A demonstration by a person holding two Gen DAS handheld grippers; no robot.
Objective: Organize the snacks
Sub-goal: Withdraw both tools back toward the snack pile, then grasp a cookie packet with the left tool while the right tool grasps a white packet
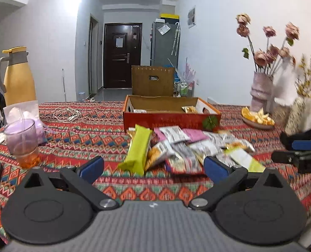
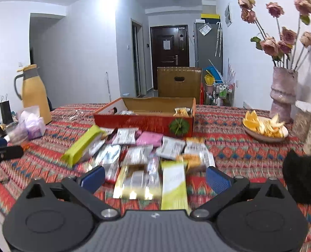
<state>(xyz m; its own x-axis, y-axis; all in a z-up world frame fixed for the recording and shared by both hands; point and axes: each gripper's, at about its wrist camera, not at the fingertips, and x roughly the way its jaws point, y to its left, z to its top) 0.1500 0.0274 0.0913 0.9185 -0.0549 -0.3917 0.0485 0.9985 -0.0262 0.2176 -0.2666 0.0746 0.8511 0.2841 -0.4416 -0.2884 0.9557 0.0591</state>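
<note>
Two grippers stand over a table covered in a red patterned cloth [image 1: 96, 130], and both have their jaws spread wide with nothing between the blue pads. No earlier view is at hand, so only this stance can be told.

Ahead of the left gripper [image 1: 153, 166] lies a loose pile of snack packets [image 1: 187, 147], partly blurred. A long green packet [image 1: 137, 149] lies nearest its left finger, slanting away from it. Beyond the pile, straight ahead, sits an open red box [image 1: 170, 119] with a few packets already inside; its lid stands up behind. To the left of this gripper are a glass cup [image 1: 23, 140] with orange liquid at the bottom, a clear bag [image 1: 25, 113] and a yellow jug [image 1: 16, 77] further back. Off to its right the tip of the other gripper shows at the picture's edge.

The right gripper [image 2: 154, 178] hangs just over the near edge of the same pile [image 2: 151, 157]. A white and green packet [image 2: 173, 187] lies directly between its fingers, below them and untouched as far as can be seen. The box [image 2: 142, 121] is ahead and slightly left. To the right are a plate of orange pieces [image 2: 264, 128] and a pink vase of dried roses [image 2: 283, 92]. A dark sleeve [image 2: 304, 178] shows at the right edge.
</note>
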